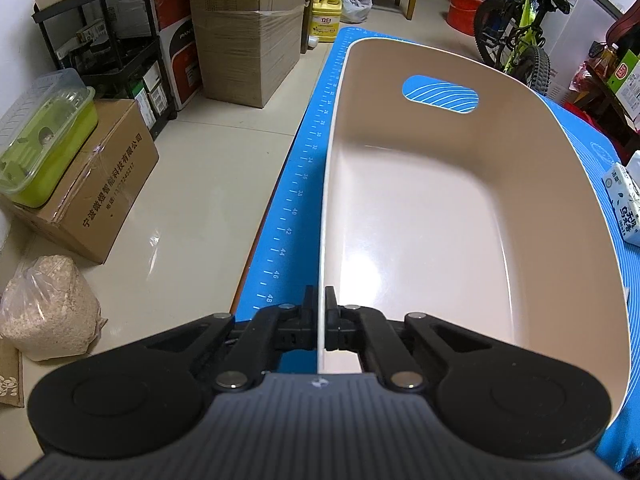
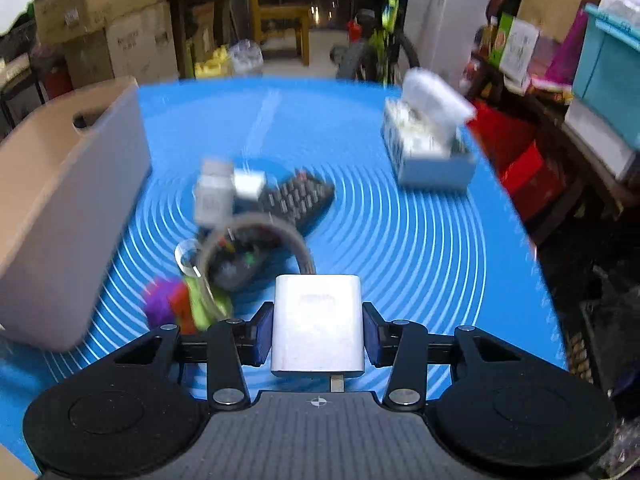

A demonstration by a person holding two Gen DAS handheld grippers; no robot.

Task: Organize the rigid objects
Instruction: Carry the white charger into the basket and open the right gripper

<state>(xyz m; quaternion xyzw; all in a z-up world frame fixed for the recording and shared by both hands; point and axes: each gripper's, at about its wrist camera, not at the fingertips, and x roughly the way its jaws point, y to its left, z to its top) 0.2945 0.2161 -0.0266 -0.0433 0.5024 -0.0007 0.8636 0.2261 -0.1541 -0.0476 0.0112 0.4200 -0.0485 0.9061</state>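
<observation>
- Bin (image 1: pixel 420 220) is sitting empty on the blue mat (image 1: pixel 296 184) at the bench's left edge; nothing is stowed in it yet, so I'm judging the task as barely started
- Left claw (image 1: pixel 319 320) is pinching together on the bin's near rim, bracing it in place
- Right claw (image 2: pixel 318 336) is clamping the white charger block (image 2: pixel 318 328) by its sides; its grey cable (image 2: pixel 272 236) is looping back toward the pile; block looks clear of the mat, well short of the bin
- Waiting on the mat: black remote (image 2: pixel 300 200), a white adapter (image 2: pixel 214 196), coloured bits (image 2: pixel 180 304); motion blur is hiding detail
- Tissue box (image 2: pixel 430 148) is standing apart at far right; cannot tell if it belongs in the sort
- Remaining: drop the charger in the bin, then clear the pile
</observation>
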